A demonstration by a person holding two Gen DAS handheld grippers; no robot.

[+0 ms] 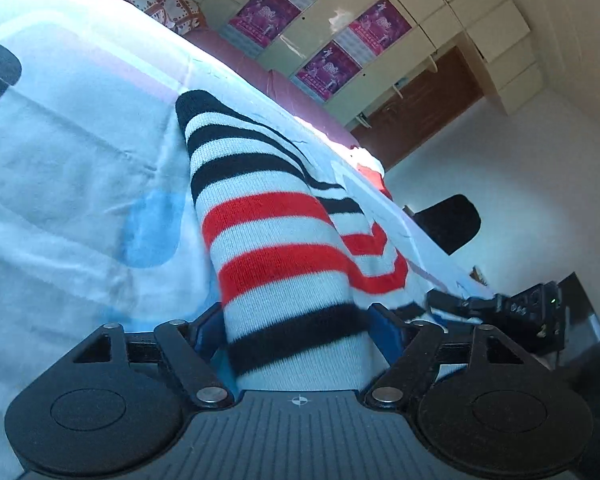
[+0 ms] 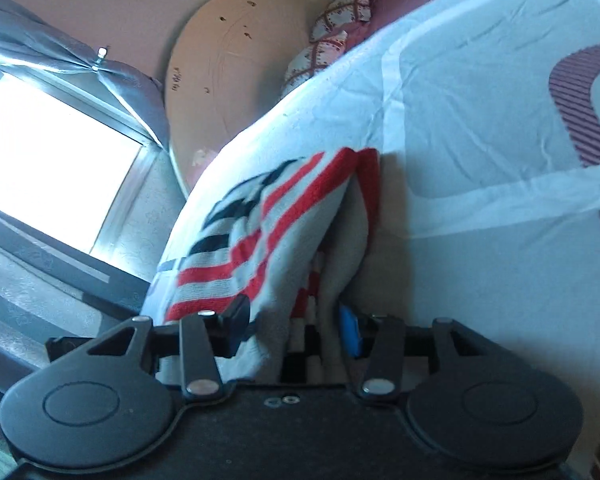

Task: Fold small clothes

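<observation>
A knitted sweater (image 1: 268,216) with white, black and red stripes lies folded on a pale bedsheet (image 1: 80,160). Its near end runs between the blue pads (image 1: 386,328) of my left gripper (image 1: 296,320). The jaws stand wide and the knit lies flat and unpinched, so the left gripper is open. In the right wrist view the same sweater (image 2: 260,232) rises in a loose, bunched fold on the sheet (image 2: 480,140). My right gripper (image 2: 292,320) straddles that fold, with a blue pad (image 2: 348,332) beside the cloth rather than squeezing it. The fingertips are partly hidden by fabric.
A patterned pillow (image 1: 160,0) sits at the bed's far end. The bed edge (image 1: 380,184) drops to a white floor, with a dark chair (image 1: 452,220) and a black device with a green light (image 1: 536,312) nearby. A window (image 2: 52,152) and a leaning round board (image 2: 240,60) are beside the bed.
</observation>
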